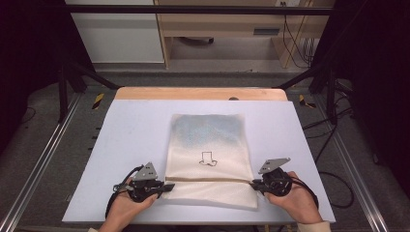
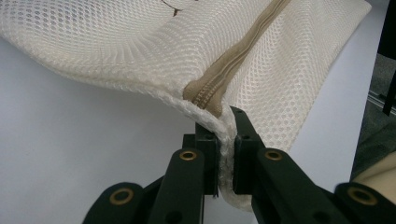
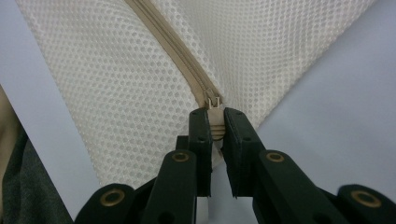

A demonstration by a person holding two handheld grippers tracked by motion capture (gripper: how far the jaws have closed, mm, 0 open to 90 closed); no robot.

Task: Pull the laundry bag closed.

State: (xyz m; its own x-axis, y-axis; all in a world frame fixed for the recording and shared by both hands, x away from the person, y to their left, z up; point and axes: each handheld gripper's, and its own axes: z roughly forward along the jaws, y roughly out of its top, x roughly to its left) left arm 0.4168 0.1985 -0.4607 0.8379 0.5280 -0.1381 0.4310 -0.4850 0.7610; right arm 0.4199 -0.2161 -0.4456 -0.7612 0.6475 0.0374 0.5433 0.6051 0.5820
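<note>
A cream mesh laundry bag [image 1: 209, 150] lies flat on the pale table [image 1: 130, 125], something bluish showing through its far half. A tan zipper [image 1: 208, 180] runs across it near the front. My left gripper [image 1: 167, 186] is shut on the bag's left edge at the zipper's end; in the left gripper view [image 2: 225, 135] the thick seam [image 2: 205, 114] is pinched between the jaws and lifted a little. My right gripper [image 1: 253, 183] is shut on the zipper pull [image 3: 214, 114] at the bag's right edge; the right gripper view shows the jaws [image 3: 213, 122] clamping the tab.
A small black outline drawing [image 1: 208, 158] marks the bag's middle. The table's wooden far edge [image 1: 200, 93] borders a dark floor with metal frame rails [image 1: 43, 159] and cables [image 1: 333, 179] at both sides. Bare table surface lies left and right of the bag.
</note>
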